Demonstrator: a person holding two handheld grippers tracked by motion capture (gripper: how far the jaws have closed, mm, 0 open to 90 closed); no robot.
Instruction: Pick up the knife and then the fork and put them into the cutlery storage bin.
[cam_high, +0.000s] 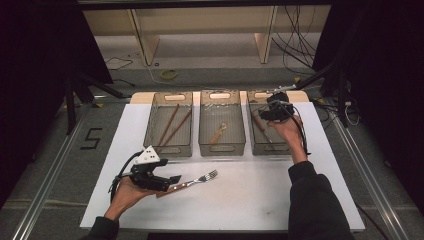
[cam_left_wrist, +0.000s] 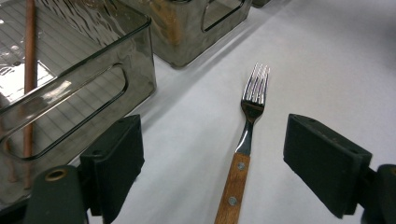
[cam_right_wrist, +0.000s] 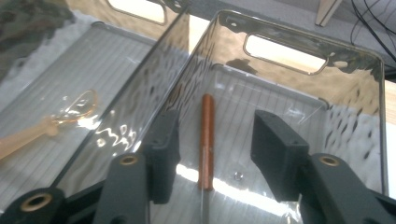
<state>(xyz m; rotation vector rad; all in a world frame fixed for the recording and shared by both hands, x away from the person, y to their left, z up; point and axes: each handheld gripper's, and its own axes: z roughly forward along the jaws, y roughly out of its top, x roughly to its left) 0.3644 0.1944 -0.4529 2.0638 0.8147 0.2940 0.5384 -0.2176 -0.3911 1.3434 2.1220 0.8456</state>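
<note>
Bins hold chopsticks (cam_high: 170, 125), spoon (cam_high: 218, 133) and a wooden-handled utensil (cam_right_wrist: 206, 140); my right gripper (cam_right_wrist: 212, 149) is open over it, left gripper (cam_left_wrist: 212, 154) wide around fork (cam_left_wrist: 245, 140).

Lying inside the middle bin (cam_high: 222, 152): a pale wooden spoon (cam_high: 218, 134). Standing just left of that bin: a second smoked bin (cam_high: 168, 150), holding two brown chopsticks (cam_high: 172, 125). Lying on the floor beyond it: a yellow ring (cam_high: 169, 74). Showing far to its left: a black 5 (cam_high: 91, 138).
</note>
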